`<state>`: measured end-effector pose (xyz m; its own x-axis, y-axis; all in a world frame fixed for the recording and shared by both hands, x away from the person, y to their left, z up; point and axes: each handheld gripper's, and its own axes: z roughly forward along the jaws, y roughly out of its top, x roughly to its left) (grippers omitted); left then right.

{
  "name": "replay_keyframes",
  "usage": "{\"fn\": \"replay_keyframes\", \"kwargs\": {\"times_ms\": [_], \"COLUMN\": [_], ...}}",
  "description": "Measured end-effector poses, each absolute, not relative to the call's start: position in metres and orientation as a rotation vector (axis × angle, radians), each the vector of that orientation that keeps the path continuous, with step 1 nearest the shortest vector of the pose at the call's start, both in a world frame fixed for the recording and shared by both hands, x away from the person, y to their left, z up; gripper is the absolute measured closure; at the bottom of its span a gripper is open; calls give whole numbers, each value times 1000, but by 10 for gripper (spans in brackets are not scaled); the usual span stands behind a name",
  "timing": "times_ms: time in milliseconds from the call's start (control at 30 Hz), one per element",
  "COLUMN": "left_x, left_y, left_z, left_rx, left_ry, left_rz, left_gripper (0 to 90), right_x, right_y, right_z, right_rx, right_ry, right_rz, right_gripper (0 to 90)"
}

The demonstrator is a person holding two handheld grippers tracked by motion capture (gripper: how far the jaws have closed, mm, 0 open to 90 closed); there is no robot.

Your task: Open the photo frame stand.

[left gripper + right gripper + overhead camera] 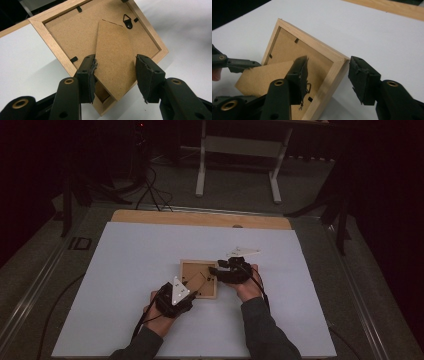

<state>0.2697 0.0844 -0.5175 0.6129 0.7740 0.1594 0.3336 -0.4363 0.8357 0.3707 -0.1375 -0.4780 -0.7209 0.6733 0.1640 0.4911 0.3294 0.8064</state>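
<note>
Frame (198, 278) of pale wood, lying face-down near the middle of the white bench (125, 285), brown backing board up. Seen in the left gripper view with a black hanger (127, 21) near one edge and small black clips along the inner rim. Stand flap (113, 57) of the same brown board raised off the backing, set between the jaws of the left gripper (115, 75); left pad touching the flap's edge, right pad just beside the other edge, grip not certain. Right gripper (328, 80) at the frame's opposite side, jaws fairly wide and straddling a corner of the wooden rim (337, 62), one jaw over the backing, the other outside the frame and clear of the wood. Both hands entering from the near bench edge in dark sleeves.
</note>
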Motion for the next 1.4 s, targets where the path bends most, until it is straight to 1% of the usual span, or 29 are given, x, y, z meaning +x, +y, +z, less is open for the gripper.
{"fn": "replay_keyframes", "kwargs": {"times_ms": [200, 367, 400, 433, 533, 633, 800, 933, 1000, 1100, 1300, 1400], "left_x": [269, 269, 268, 268, 268, 268, 270, 271, 274, 277, 282, 283], "left_y": [84, 84, 84, 84, 84, 85, 86, 87, 89, 90, 96, 97], "left_z": [-518, -518, -518, -518, -518, -518, -518, -517, -516, -516, -512, -512], "left_rx": [2035, 2034, 2032, 2031, 2032, 2029, 2021, 2012, 2009, 1995, 1987, 1987], "left_ry": [858, 855, 853, 853, 851, 851, 858, 884, 910, 942, 988, 993], "left_rz": [707, 708, 708, 707, 707, 704, 683, 640, 562, 501, 380, 353], "left_gripper": [527, 527, 526, 526, 526, 525, 520, 517, 516, 517, 579, 592], "right_x": [381, 384, 385, 385, 386, 386, 386, 385, 383, 382, 380, 379], "right_y": [-138, -137, -136, -137, -139, -140, -140, -140, -139, -139, -138, -139], "right_z": [-487, -490, -491, -491, -491, -491, -491, -491, -489, -487, -486, -485], "right_rx": [1129, 1144, 1147, 1145, 1140, 1128, 1129, 1122, 1103, 1083, 1071, 1055], "right_ry": [2445, 2472, 2486, 2492, 2503, 2511, 2507, 2504, 2497, 2494, 2491, 2492], "right_rz": [1358, 1374, 1397, 1392, 1391, 1385, 1387, 1389, 1396, 1404, 1405, 1404], "right_gripper": [387, 389, 398, 425, 447, 464, 466, 471, 481, 489, 496, 500]}}
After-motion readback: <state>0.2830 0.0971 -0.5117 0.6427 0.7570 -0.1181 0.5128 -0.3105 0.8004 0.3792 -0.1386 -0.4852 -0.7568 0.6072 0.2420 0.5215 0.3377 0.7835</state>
